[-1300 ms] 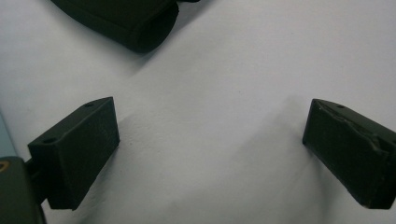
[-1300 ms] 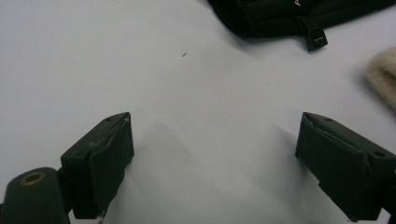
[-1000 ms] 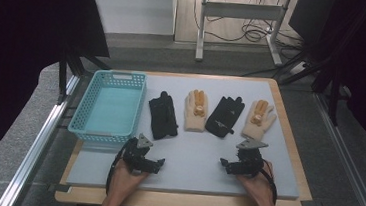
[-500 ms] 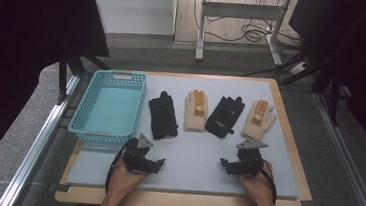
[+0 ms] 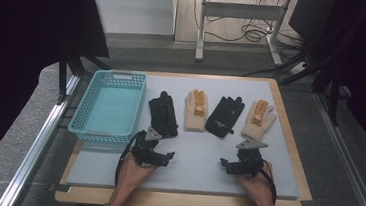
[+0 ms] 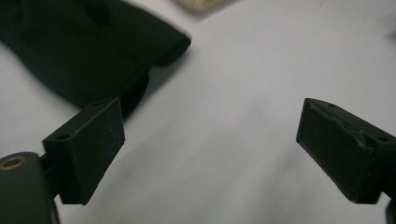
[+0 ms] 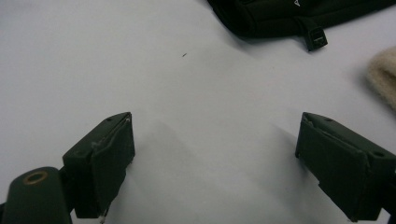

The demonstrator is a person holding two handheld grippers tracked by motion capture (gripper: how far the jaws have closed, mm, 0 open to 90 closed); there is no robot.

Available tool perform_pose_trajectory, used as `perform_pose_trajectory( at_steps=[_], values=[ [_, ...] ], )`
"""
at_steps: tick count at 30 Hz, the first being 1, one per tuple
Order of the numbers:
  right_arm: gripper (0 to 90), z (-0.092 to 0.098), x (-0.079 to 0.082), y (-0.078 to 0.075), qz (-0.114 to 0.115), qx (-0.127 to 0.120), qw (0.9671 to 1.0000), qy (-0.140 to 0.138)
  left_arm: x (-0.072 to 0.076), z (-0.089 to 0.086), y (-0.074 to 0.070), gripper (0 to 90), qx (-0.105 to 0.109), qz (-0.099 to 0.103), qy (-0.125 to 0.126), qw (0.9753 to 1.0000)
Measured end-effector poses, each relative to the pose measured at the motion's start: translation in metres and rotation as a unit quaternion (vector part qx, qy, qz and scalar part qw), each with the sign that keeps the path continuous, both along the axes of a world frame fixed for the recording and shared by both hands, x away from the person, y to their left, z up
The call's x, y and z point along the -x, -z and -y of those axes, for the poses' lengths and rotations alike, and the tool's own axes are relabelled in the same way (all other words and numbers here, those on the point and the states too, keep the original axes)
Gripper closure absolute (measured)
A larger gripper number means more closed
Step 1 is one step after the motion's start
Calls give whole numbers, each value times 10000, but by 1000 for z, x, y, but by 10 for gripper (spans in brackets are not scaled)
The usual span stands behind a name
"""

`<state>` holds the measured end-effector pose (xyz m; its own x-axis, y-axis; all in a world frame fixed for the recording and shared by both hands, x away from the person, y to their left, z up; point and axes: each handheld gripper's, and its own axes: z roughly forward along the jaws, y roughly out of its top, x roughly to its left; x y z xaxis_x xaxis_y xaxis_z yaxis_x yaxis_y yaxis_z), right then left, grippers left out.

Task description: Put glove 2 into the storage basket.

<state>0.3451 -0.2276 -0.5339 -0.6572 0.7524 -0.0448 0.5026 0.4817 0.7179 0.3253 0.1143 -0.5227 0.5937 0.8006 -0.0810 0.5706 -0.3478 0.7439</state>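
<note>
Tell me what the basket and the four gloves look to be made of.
The basket looks like glossy turquoise moulded plastic, with lattice walls. The two black gloves look like matte synthetic fabric; one has a strap tab. The two cream gloves look like fuzzy knit or fleece, with orange patches.

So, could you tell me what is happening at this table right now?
A person holds a pair of tongs in each hand over the white mat. The left tongs and right tongs are both open and hold nothing. Four gloves lie in a row beyond them: a black glove, a cream glove, a second black glove and a second cream glove. The blue basket at the left has nothing in it.
</note>
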Motion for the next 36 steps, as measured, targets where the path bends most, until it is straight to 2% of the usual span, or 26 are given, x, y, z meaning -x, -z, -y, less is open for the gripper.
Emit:
perform_pose_trajectory(
  at_steps=[5,6,8,9,11,12,13,14,16,18,20,21,23,24,25,27,30,32,33,34,35,36],
  values=[
    [114,0,0,0,2,1,10000,-1,-21,12,-13,136,-92,107,-136,9998],
    [114,0,0,0,0,1,10000,-2,-29,14,-17,151,-79,95,-199,9997],
    [114,0,0,0,-2,2,10000,-5,-33,15,-18,167,-96,83,-226,9997],
    [114,0,0,0,2,4,10000,-1,-45,16,-19,178,-79,41,-327,9994],
    [114,0,0,0,-4,-4,10000,3,-57,16,-19,193,-131,-1,-437,9990],
    [114,0,0,0,-4,-3,10000,3,-57,16,-19,204,-131,-1,-437,9990],
    [114,0,0,0,-4,-3,10000,2,-69,15,-18,218,-150,-50,-595,9981],
    [114,0,0,0,-5,-3,10000,3,-69,15,-18,227,-150,-50,-595,9981],
    [114,0,0,0,-6,-7,10000,6,-90,11,-16,262,-99,-198,-873,9959],
    [114,0,0,0,-6,-3,10000,2,-95,11,-16,292,-130,-240,-948,9951],
    [114,0,0,0,-7,-5,10000,2,-107,10,-13,308,-195,-332,-1122,9929],
    [114,0,0,0,-9,-8,10000,5,-117,10,-10,325,-256,-416,-1297,9903],
    [114,0,0,0,-11,-12,10000,9,-125,10,-8,332,-300,-476,-1430,9881],
    [114,0,0,0,-11,-13,10000,9,-132,8,-4,334,-334,-504,-1598,9853],
    [114,0,0,0,-11,-13,10000,9,-132,8,-4,346,-334,-504,-1598,9853],
    [114,0,0,0,-12,-15,10000,9,-137,7,0,350,-328,-558,-1700,9833],
    [114,0,0,0,-12,-11,10000,3,-140,5,3,380,-349,-559,-1772,9820],
    [114,0,0,0,-12,-11,10000,4,-140,6,3,420,-387,-547,-1783,9817],
    [113,0,0,0,-12,-11,10000,4,-139,7,4,420,-472,-513,-1759,9819],
    [113,0,0,0,-11,-10,10000,4,-138,7,4,456,-559,-497,-1741,9819],
    [114,0,0,0,-9,-9,10000,3,-138,7,4,586,-632,-482,-1751,9813],
    [114,0,0,0,-9,-9,10000,4,-137,6,4,649,-707,-435,-1793,9803]
  ],
)
